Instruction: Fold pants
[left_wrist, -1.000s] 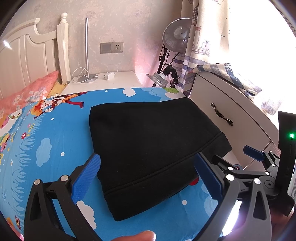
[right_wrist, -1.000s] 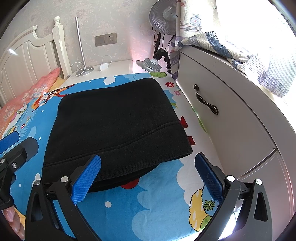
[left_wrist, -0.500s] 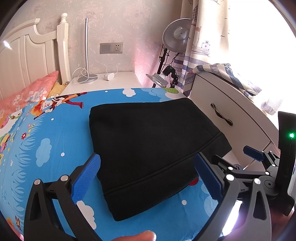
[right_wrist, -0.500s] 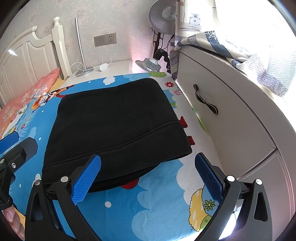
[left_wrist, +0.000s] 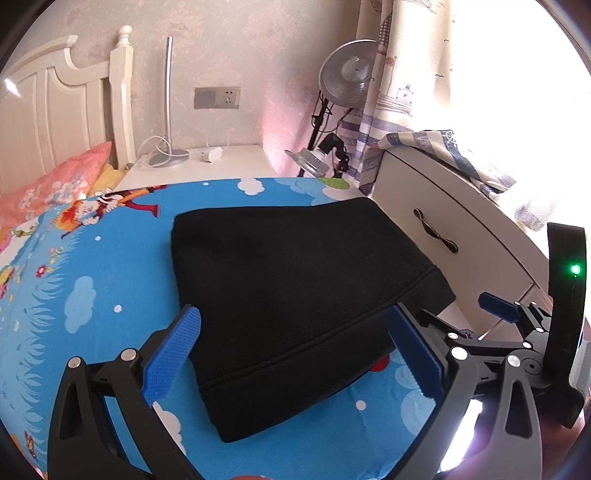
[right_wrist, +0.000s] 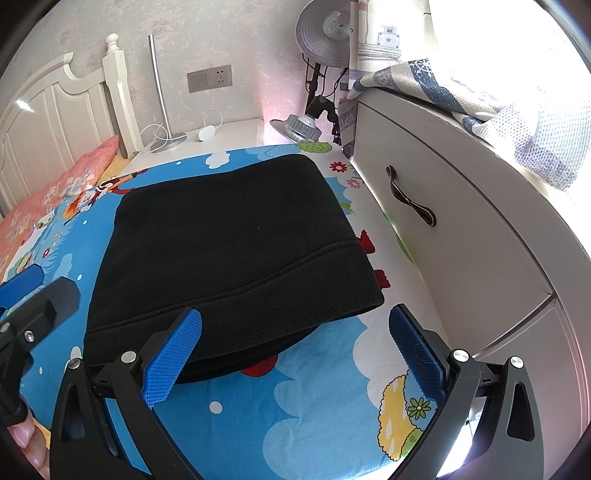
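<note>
The black pants (left_wrist: 295, 295) lie folded into a compact rectangle on the blue cartoon bedsheet (left_wrist: 92, 280); they also show in the right wrist view (right_wrist: 229, 243). My left gripper (left_wrist: 295, 354) is open and empty, hovering over the near hem of the pants. My right gripper (right_wrist: 295, 354) is open and empty, just in front of the pants' near right corner. The right gripper also shows at the right edge of the left wrist view (left_wrist: 517, 332). The left gripper shows at the left edge of the right wrist view (right_wrist: 29, 306).
A white dresser (right_wrist: 461, 229) with a draped cloth stands tight against the bed's right side. A white nightstand (left_wrist: 207, 162) with a lamp base, a headboard (left_wrist: 55, 122) and a pink pillow (left_wrist: 55, 181) are at the back. A lamp stand (right_wrist: 306, 122) sits in the corner.
</note>
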